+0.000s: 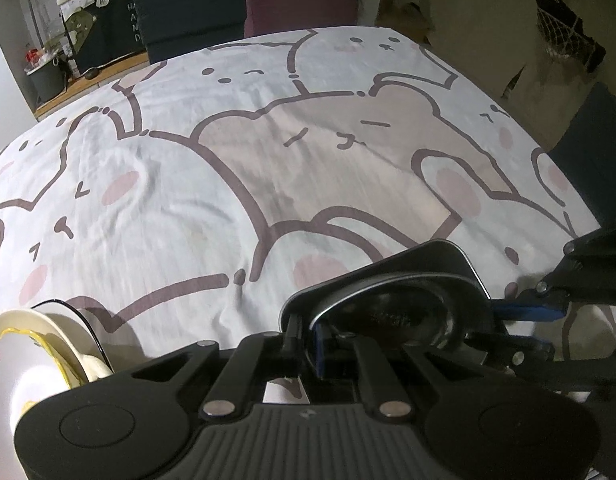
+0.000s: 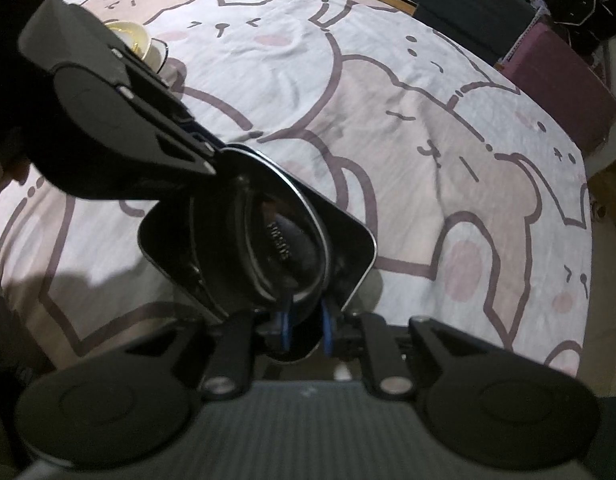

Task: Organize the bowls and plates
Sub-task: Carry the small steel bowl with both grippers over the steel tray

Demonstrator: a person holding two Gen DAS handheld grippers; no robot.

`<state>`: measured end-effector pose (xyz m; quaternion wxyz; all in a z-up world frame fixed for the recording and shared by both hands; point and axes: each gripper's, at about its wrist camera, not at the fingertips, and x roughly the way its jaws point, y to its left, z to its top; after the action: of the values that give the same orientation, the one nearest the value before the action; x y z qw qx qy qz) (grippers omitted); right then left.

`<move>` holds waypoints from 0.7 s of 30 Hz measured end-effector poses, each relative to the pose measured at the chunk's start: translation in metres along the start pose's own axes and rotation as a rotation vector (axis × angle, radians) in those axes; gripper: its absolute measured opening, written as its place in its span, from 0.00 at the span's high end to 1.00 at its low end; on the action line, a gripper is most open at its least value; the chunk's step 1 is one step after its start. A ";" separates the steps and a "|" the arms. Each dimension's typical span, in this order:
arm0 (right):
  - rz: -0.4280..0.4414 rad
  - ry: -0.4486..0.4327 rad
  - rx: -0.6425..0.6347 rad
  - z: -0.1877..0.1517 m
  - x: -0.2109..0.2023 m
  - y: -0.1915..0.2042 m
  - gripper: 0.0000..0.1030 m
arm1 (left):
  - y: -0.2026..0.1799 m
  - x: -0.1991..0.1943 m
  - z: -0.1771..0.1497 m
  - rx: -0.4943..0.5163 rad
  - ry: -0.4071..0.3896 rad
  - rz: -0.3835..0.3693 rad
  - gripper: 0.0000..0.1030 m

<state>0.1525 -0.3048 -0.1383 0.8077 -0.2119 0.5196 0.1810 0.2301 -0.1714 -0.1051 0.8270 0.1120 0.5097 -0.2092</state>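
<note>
Between both claws [image 2: 304, 326], black plate [image 2: 276, 240].

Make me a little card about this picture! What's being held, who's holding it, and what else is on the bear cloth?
held thing: black square plate, tilted, it looks lifted off the cloth
left tongs: shut on one edge of the plate
right tongs: shut on the opposite edge
also there: cream bowls, nested together, apart from the plate
underneath: bear cloth, white with cartoon bears
</note>
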 end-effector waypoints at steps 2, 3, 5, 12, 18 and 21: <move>-0.006 0.002 -0.013 0.000 0.000 0.002 0.80 | -0.001 0.001 0.000 0.008 0.000 0.004 0.91; -0.008 0.003 -0.019 0.000 0.001 0.003 0.80 | -0.001 0.001 0.001 0.013 0.000 0.006 0.91; -0.010 0.004 -0.025 0.000 0.000 0.004 0.79 | -0.002 0.002 0.001 0.020 0.002 0.008 0.91; 0.025 0.001 0.016 0.000 -0.001 -0.003 0.78 | -0.001 0.006 0.002 0.030 0.004 0.006 0.91; 0.076 -0.015 0.090 0.002 -0.003 -0.017 0.78 | -0.002 0.011 0.003 0.041 0.011 0.004 0.90; 0.085 -0.025 0.110 0.002 -0.004 -0.020 0.78 | -0.002 0.012 0.004 0.041 0.015 -0.002 0.90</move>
<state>0.1625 -0.3206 -0.1304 0.8161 -0.1425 0.5272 0.1889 0.2371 -0.1770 -0.1145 0.8204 0.1303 0.5116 -0.2196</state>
